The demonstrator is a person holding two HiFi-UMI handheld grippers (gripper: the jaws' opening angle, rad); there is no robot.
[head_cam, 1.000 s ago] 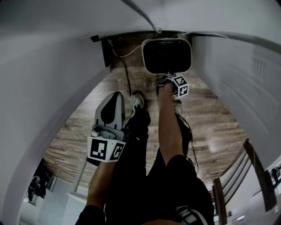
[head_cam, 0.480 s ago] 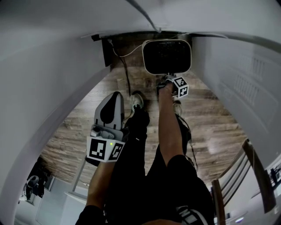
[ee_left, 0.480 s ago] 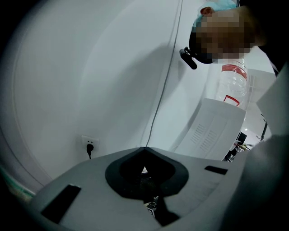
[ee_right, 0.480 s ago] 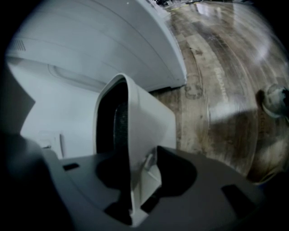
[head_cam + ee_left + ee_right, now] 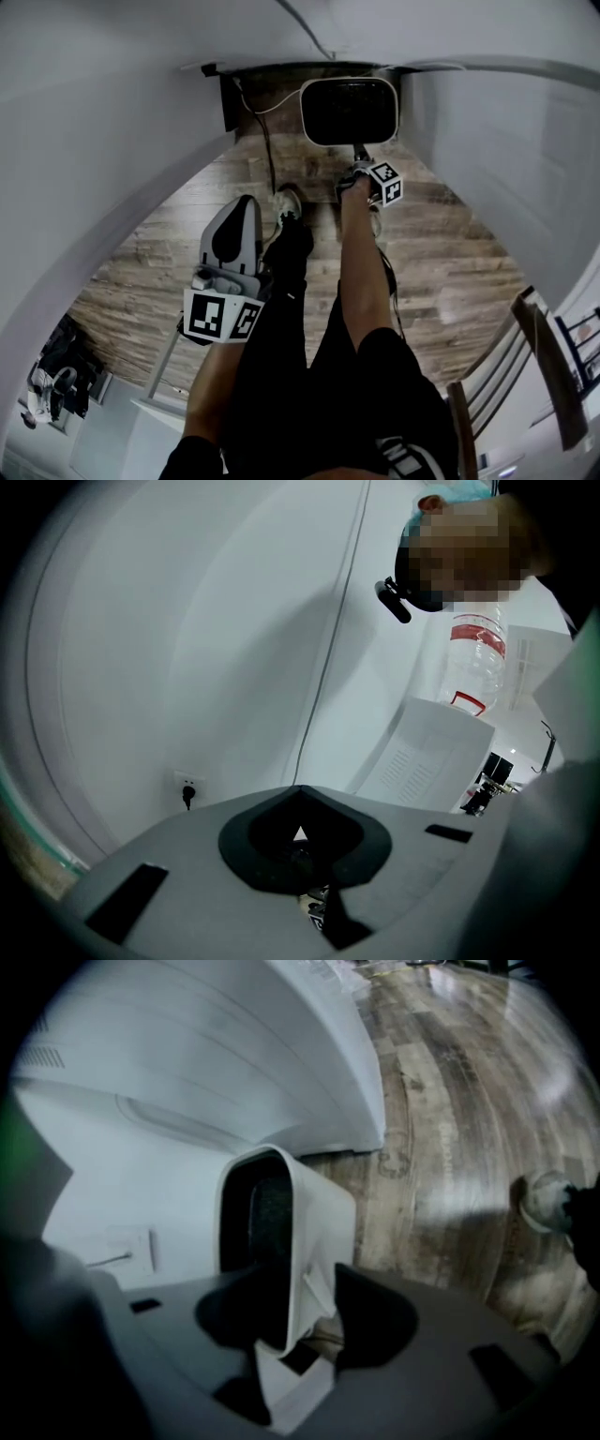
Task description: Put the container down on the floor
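The container (image 5: 349, 82) is a white bin with a dark inside. It stands on the wooden floor against the wall, and its white wall (image 5: 319, 1213) rises close up in the right gripper view. My right gripper (image 5: 359, 157) reaches down to its near rim. The jaws of the right gripper (image 5: 298, 1288) are opening, with the rim between them and a gap at the outer pad. My left gripper (image 5: 246, 208) is held up beside the left knee, away from the container. In its own view the left gripper (image 5: 298, 834) has its pads together, holding nothing.
The person's legs and a shoe (image 5: 287, 202) stand just before the container. A dark cable (image 5: 266, 150) runs along the floor to the wall. A wall socket with a plug (image 5: 187, 790) and a water bottle (image 5: 476, 658) show in the left gripper view. Wooden chair rails (image 5: 544, 361) stand at the right.
The head view has shifted a little. The container stays at the same spot on the floor with the right gripper at its near rim. The left gripper has hardly moved.
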